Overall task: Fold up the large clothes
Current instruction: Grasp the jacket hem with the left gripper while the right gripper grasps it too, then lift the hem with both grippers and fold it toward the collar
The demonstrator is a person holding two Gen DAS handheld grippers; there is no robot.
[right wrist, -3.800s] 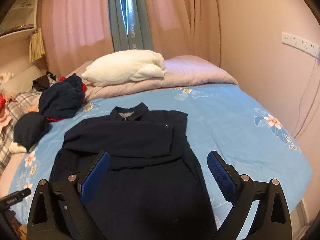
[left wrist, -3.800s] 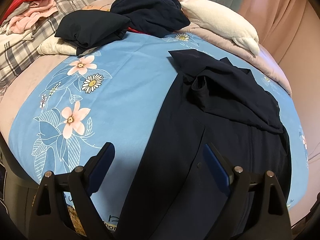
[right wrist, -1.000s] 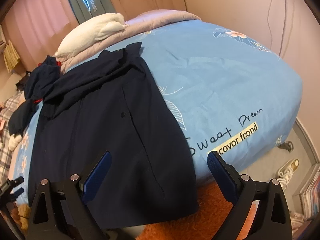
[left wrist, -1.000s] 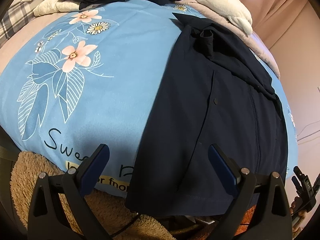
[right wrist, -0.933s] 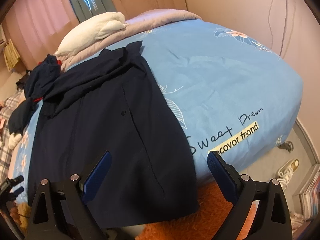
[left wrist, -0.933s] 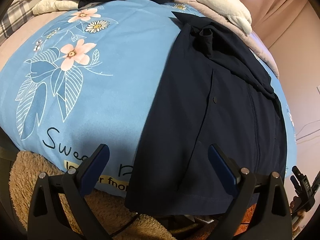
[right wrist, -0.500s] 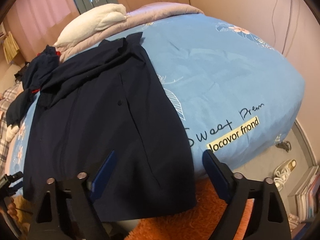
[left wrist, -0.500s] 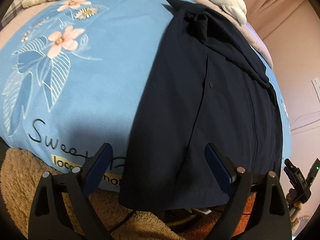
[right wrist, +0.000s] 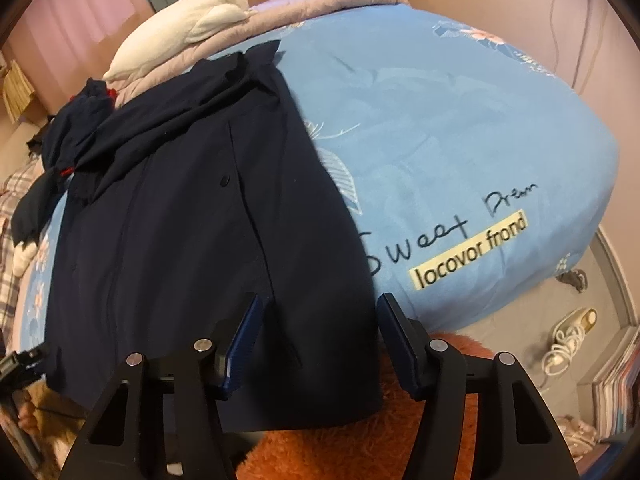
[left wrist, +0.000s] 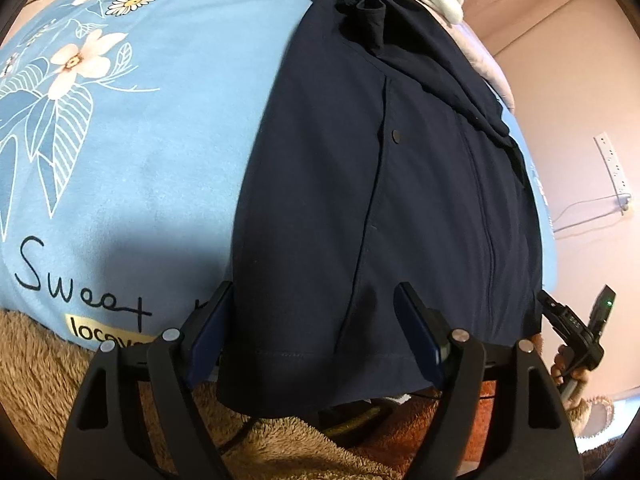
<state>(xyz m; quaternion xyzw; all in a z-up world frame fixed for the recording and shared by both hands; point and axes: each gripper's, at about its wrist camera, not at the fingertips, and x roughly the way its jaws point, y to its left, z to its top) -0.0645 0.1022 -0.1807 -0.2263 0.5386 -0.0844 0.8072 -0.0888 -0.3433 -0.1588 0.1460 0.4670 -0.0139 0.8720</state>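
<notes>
Blue flowery bedding [right wrist: 460, 128] covers the bed, and a big dark navy shirt [left wrist: 380, 184] lies flat on it, with its sleeves crossed over near the collar and its bottom edge hanging over the side of the bed. That bottom edge sits right in front of both grippers. The left gripper [left wrist: 316, 334] has its jaws spread wide on each side of the shirt's near left corner, and it is not squeezing anything. The right gripper [right wrist: 318, 340] is also wide open around the near right corner, with nothing held. Just below the grippers is a fuzzy brown and orange blanket [left wrist: 280, 444]. Far ahead of the grippers are a white pillow [right wrist: 180, 28] and a pile of other dark clothes [right wrist: 76, 120]. What could go wrong, I think: the cloth is soft and hangs loose, so a jaw might pinch only one layer or miss the corner. If one side is grabbed and the other slips, the shirt could go crooked when lifted. The crossed sleeves could also slide out of place if the pull is too quick
</notes>
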